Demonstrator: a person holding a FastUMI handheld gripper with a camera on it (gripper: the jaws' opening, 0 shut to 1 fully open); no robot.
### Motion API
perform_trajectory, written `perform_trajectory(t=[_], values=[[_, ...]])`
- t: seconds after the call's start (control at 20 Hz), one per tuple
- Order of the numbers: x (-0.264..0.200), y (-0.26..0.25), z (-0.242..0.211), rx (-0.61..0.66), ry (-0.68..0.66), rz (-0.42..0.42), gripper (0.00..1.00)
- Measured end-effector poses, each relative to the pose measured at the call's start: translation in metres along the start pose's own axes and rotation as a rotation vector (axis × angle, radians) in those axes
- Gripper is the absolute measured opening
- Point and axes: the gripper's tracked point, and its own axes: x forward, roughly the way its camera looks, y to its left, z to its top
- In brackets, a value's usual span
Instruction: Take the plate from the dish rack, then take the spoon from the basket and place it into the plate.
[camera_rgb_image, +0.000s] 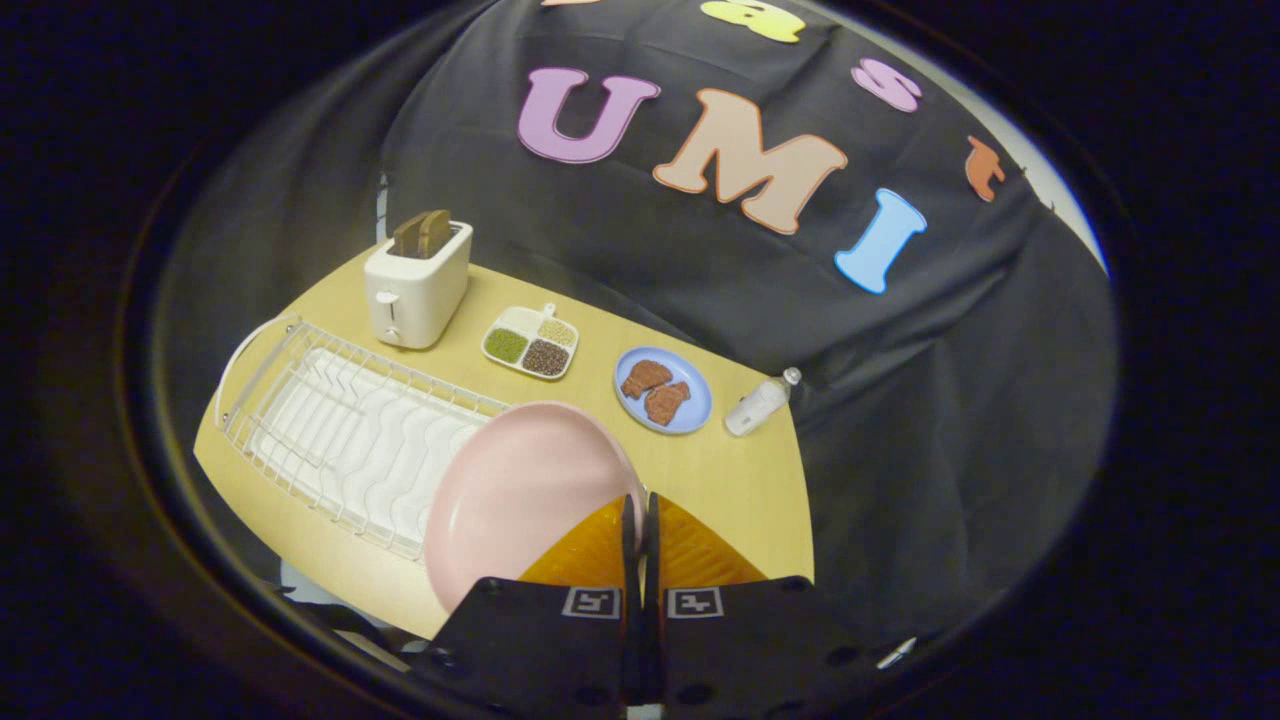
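Hand-held gripper: the hand-held gripper (640, 515) is holding its two fingers pressed nearly together, clamping the rim of the pink plate (520, 495) between them.
Pink plate: it is riding tilted and raised above the tabletop (740, 480), its rim caught between the fingers and its body spreading out to their left; it is overlapping the near right end of the dish rack (340, 425) in the view.
Dish rack: a white wire rack is sitting on a ribbed white drain tray, lying along the left part of the tabletop; its slots are showing no dishes.
Toaster: a white toaster (418, 283) is standing beyond the far end of the rack, with two brown slices (421, 233) sticking up from its slots.
Divided dish: a white compartment dish (531, 342) holding green, dark and pale grains is lying just right of the toaster.
Blue plate: a blue plate (663, 390) carrying two brown pieces is sitting beyond the fingers, right of the divided dish.
Bottle: a small pale bottle (760, 403) is lying on its side near the blue plate, at the tabletop's far right edge.
Orange object: a ribbed orange surface (690, 555) is showing just behind the fingers; it is possibly the basket, but the view is too blocked to confirm.
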Motion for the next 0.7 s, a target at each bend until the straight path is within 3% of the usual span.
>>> perform_trajectory(t=[0.7], values=[[-0.025,-0.043,-0.103,0.221,-0.009,0.035,0.03]])
